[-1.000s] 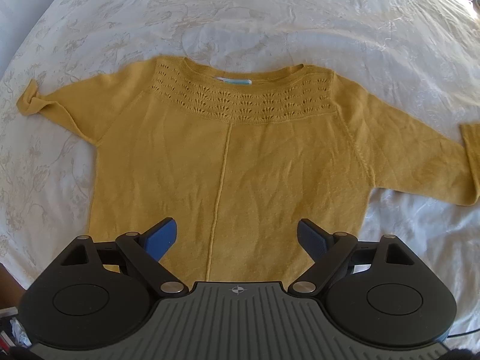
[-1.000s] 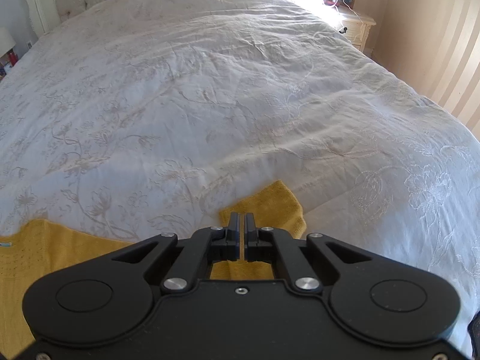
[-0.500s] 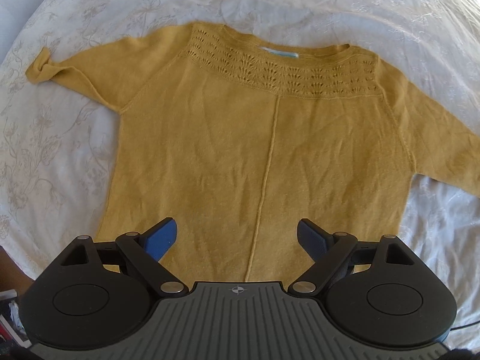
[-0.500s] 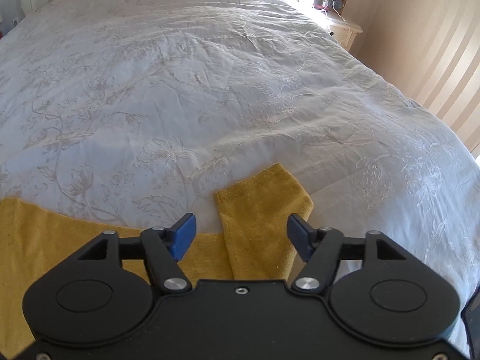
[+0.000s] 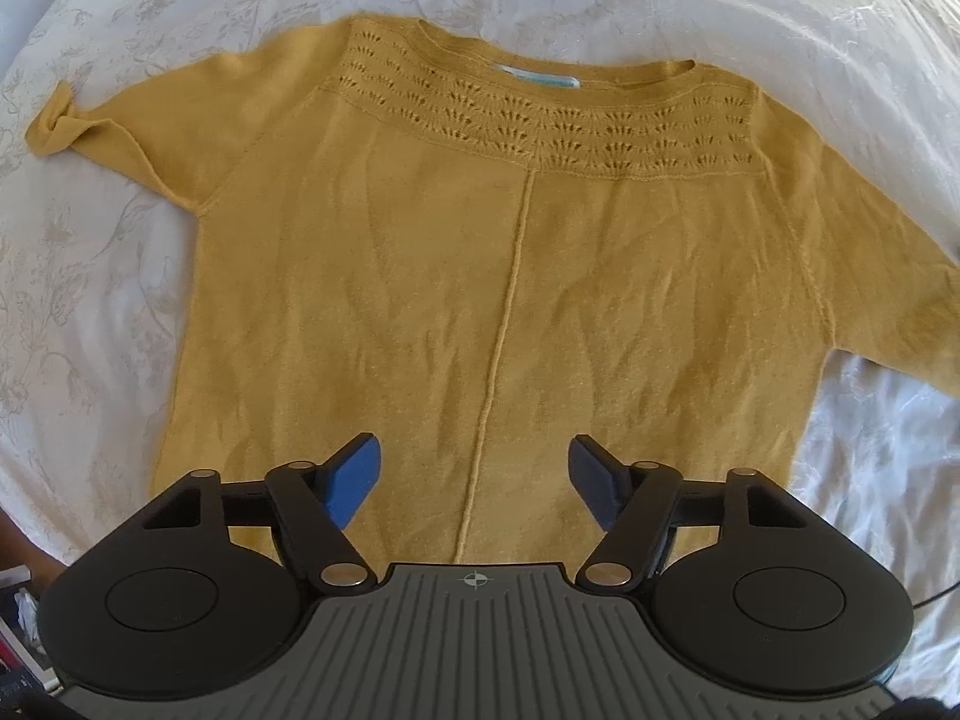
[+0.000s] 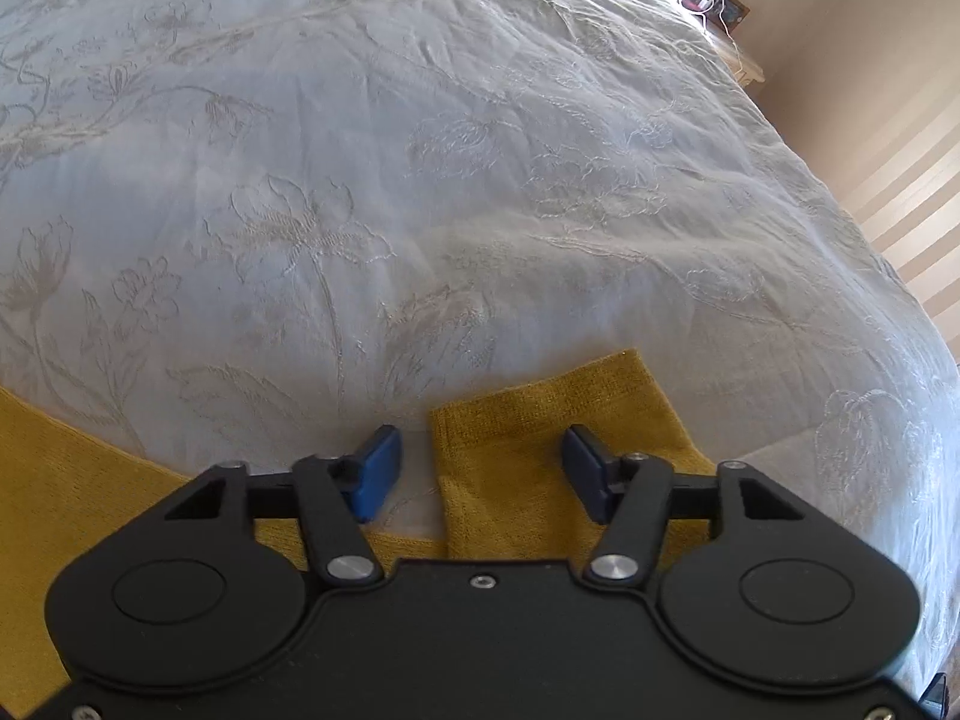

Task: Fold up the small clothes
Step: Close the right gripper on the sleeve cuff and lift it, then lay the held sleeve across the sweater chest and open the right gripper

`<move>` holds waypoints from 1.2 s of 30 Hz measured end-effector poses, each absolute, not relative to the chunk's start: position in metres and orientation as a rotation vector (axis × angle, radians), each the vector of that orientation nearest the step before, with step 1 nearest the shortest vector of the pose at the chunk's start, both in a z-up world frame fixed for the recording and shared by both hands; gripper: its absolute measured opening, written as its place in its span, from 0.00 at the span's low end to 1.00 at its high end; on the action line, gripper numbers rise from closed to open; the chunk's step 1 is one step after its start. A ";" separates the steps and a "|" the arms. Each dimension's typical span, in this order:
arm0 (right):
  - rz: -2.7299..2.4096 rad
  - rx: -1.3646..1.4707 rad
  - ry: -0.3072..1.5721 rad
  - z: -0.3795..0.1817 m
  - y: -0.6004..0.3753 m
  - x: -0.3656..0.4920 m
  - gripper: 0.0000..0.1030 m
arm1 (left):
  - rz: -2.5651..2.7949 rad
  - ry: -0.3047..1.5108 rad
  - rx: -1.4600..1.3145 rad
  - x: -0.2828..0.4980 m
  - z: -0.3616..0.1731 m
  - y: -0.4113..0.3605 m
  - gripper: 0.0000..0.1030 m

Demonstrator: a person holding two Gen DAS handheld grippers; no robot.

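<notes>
A mustard-yellow knit sweater [image 5: 510, 276] lies flat, front up, on a white embroidered bedspread [image 5: 90, 300]. Its left sleeve cuff [image 5: 54, 126] is twisted. My left gripper [image 5: 474, 480] points straight down over the lower middle of the sweater. Its jaws are closing, with the centre seam running between the blue pads [image 5: 357, 477] and no cloth pinched. My right gripper [image 6: 480, 474] hangs low over the other sleeve's cuff [image 6: 540, 450]. Its jaws are closing too. The cuff's left edge lies between the pads [image 6: 378, 471], which do not press on it.
The bedspread [image 6: 420, 150] stretches far ahead of the right gripper. A nightstand with a cable [image 6: 720, 6] stands by the striped wall at the far right. The bed's edge and some dark clutter [image 5: 18, 630] show at the lower left.
The left gripper sank closer to the sweater and its jaws narrowed. The right gripper went from shut to wide open, then narrowed, while dropping toward the sleeve cuff.
</notes>
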State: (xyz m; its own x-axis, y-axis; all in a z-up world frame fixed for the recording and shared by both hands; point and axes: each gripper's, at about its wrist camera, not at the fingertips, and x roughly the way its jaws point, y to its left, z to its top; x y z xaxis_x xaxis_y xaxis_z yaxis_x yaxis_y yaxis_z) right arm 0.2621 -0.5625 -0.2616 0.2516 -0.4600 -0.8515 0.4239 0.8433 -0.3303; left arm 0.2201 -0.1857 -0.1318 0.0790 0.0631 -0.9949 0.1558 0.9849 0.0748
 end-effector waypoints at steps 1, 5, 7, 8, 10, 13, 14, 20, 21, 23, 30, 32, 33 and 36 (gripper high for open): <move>-0.595 -0.018 1.169 -0.260 -0.566 0.258 0.20 | -0.081 1.494 0.181 0.221 -0.133 -0.187 0.63; -0.591 0.167 1.081 -0.232 -0.586 0.232 0.10 | -0.131 1.499 0.189 0.221 -0.137 -0.191 0.58; -0.590 0.218 1.013 -0.208 -0.587 0.218 0.10 | -0.158 1.505 0.173 0.221 -0.139 -0.190 0.57; -0.574 0.234 0.978 -0.196 -0.584 0.212 0.10 | -0.167 1.503 0.165 0.220 -0.139 -0.188 0.57; -0.527 0.261 0.911 -0.171 -0.574 0.203 0.10 | -0.183 1.481 0.149 0.220 -0.137 -0.183 0.57; -0.445 0.270 0.830 -0.135 -0.544 0.203 0.10 | -0.192 1.421 0.128 0.221 -0.131 -0.172 0.57; -0.412 0.275 0.808 -0.125 -0.533 0.205 0.10 | -0.193 1.405 0.125 0.221 -0.130 -0.167 0.57; -0.135 0.310 0.734 -0.084 -0.429 0.240 0.10 | -0.178 1.340 0.125 0.222 -0.127 -0.124 0.57; -0.092 0.320 0.733 -0.083 -0.409 0.246 0.10 | -0.171 1.332 0.125 0.222 -0.127 -0.115 0.57; -0.021 0.326 0.740 -0.085 -0.370 0.259 0.10 | -0.157 1.317 0.120 0.221 -0.129 -0.094 0.57; 0.154 0.354 0.812 -0.132 -0.234 0.295 0.12 | -0.093 1.276 0.114 0.230 -0.129 -0.016 0.57; 0.171 0.332 0.834 -0.145 -0.203 0.294 0.22 | -0.090 1.274 0.106 0.236 -0.130 0.003 0.57; 0.166 0.316 0.843 -0.149 -0.193 0.291 0.23 | -0.093 1.270 0.103 0.240 -0.130 0.012 0.57; 0.134 0.298 0.873 -0.154 -0.175 0.276 0.23 | -0.123 1.247 0.115 0.250 -0.130 0.026 0.57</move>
